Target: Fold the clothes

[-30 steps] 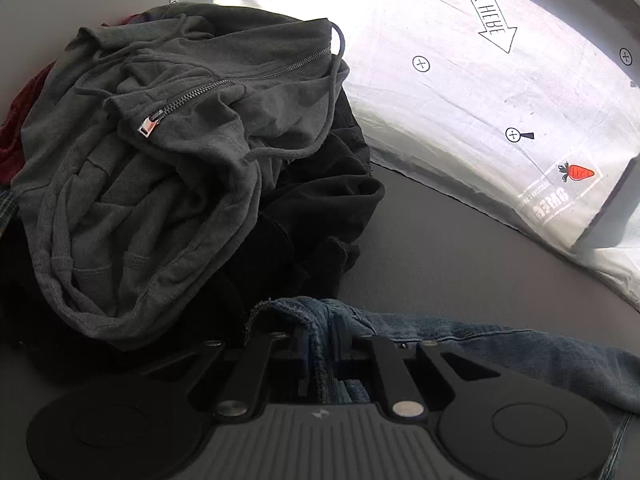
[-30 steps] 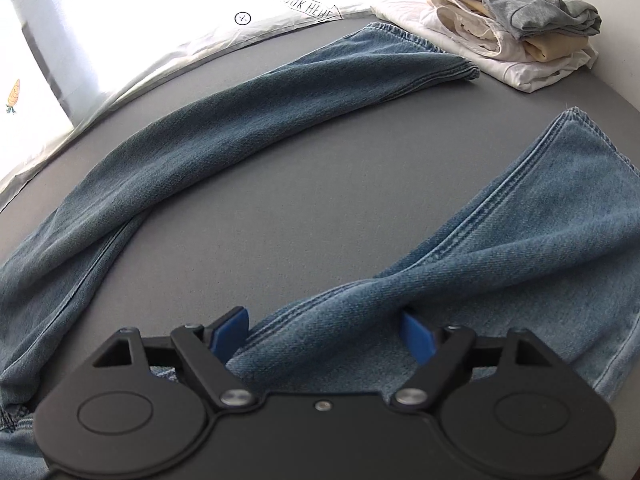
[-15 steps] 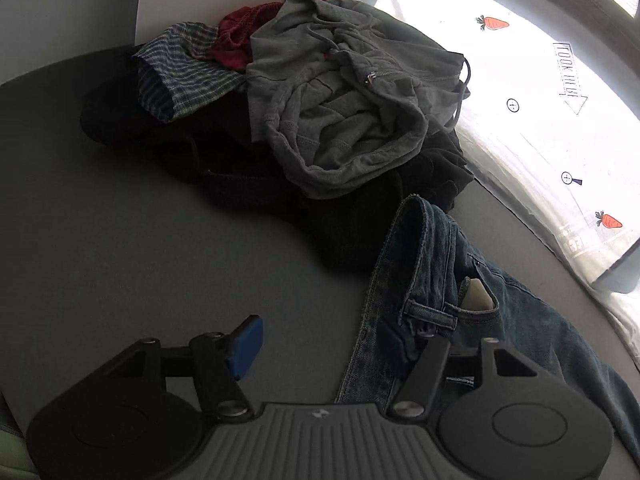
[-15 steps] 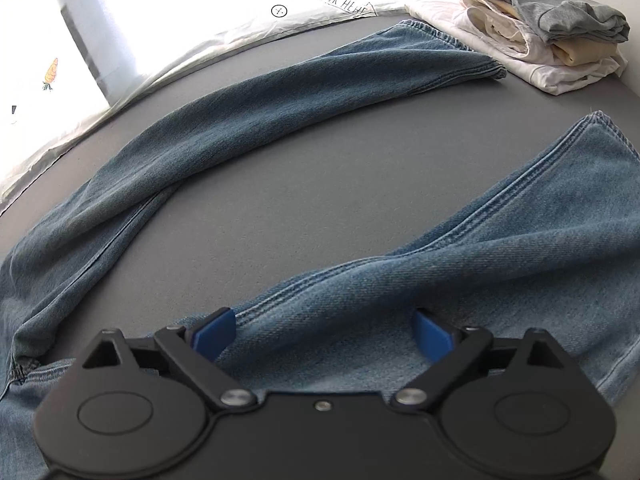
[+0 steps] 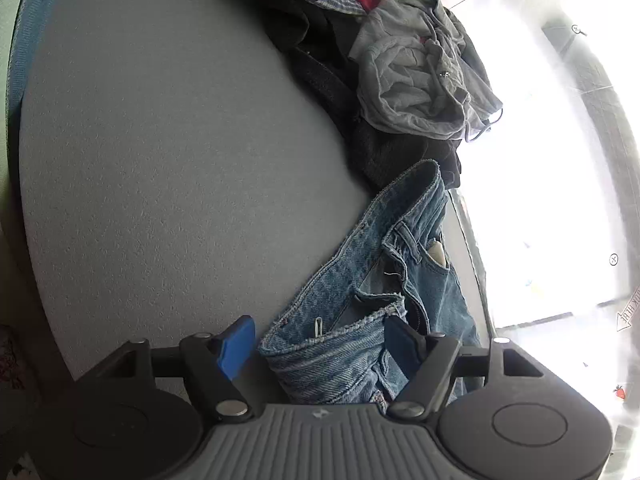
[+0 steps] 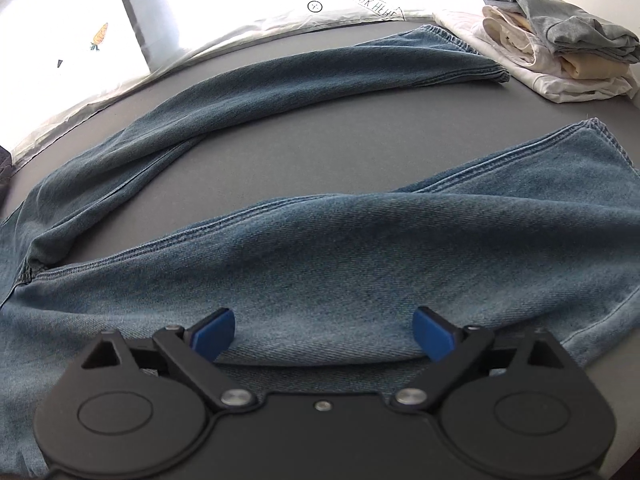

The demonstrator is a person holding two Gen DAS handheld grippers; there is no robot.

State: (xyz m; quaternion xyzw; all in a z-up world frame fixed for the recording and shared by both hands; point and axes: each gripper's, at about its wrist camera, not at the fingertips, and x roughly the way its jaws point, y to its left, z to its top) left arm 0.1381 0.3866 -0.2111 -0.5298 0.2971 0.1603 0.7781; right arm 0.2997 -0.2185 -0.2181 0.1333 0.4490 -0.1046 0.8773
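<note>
My left claw [image 5: 320, 344] was opening, jeans [image 6: 320, 248] waistband between its jaws at 12 o'clock; right claw [image 6: 324, 332] gaped empty over a leg. Denim lay on counter [image 5: 160, 160]: heavy, floppy; best gripped at waistband corners.

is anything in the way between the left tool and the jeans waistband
Nothing visible. The left tool is right at the jeans waistband, its jaws opening with the bunched denim between them and not pinched. The pile of unfolded clothes lies farther along the table, beyond the waistband.
</note>
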